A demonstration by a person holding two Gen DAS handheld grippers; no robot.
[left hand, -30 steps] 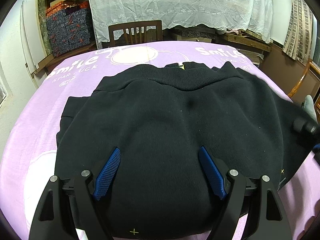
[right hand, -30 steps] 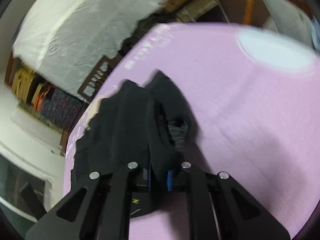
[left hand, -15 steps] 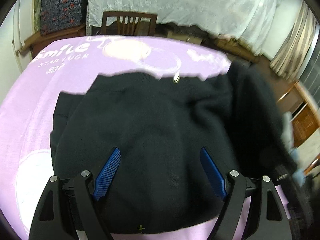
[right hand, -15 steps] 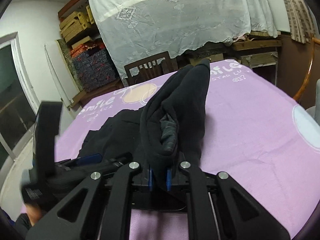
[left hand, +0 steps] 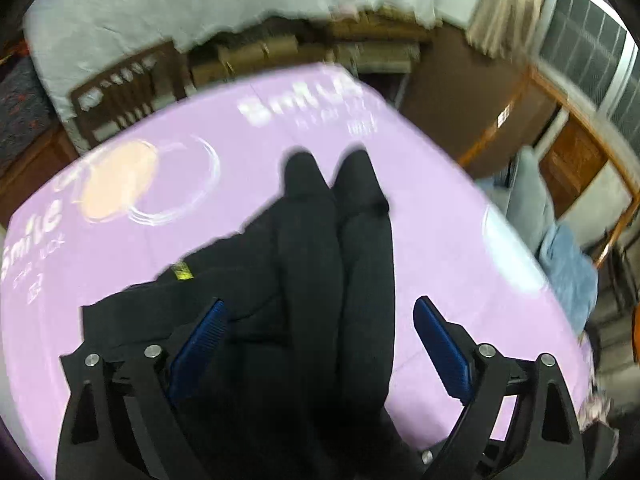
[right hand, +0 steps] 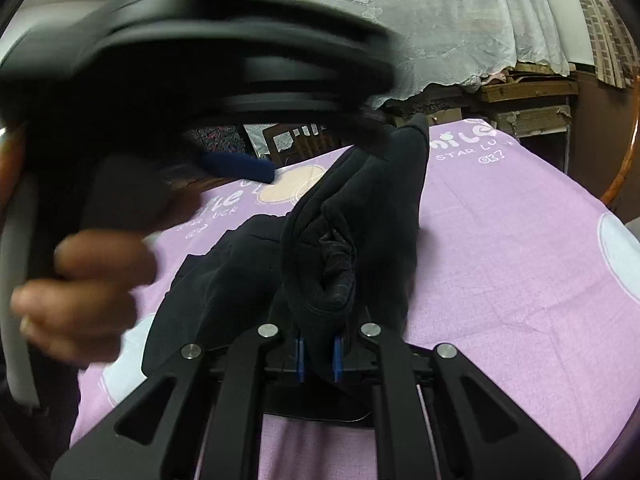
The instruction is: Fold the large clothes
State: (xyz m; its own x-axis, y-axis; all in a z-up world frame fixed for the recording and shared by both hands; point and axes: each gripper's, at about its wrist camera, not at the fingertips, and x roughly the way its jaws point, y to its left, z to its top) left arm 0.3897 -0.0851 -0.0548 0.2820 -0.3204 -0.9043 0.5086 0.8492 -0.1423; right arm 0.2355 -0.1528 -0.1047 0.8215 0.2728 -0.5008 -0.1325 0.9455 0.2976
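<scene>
The black sweater (left hand: 320, 280) is lying on the purple tablecloth (left hand: 440, 208), bunched up into long folds that are running away across the table. On the left side, a person's hand (right hand: 84, 296) is holding the left gripper (left hand: 316, 344), and it is looking blurry in the right wrist view. This gripper is hanging over the sweater with its jaws spread wide. Its jaws have just been opening a bit more, and its blue pads (left hand: 440, 344) are not pressing on anything, though folds of cloth are showing between them. A small yellow tag (left hand: 181, 271) is peeking out on the sweater near the left pad. Further right, the right gripper (right hand: 318, 356) is squeezing tight on a thick bunch of the sweater, and that bunch is standing up above the table. A wooden chair (left hand: 128, 92) is standing behind the table, in front of a white lace cloth (right hand: 460, 20).
</scene>
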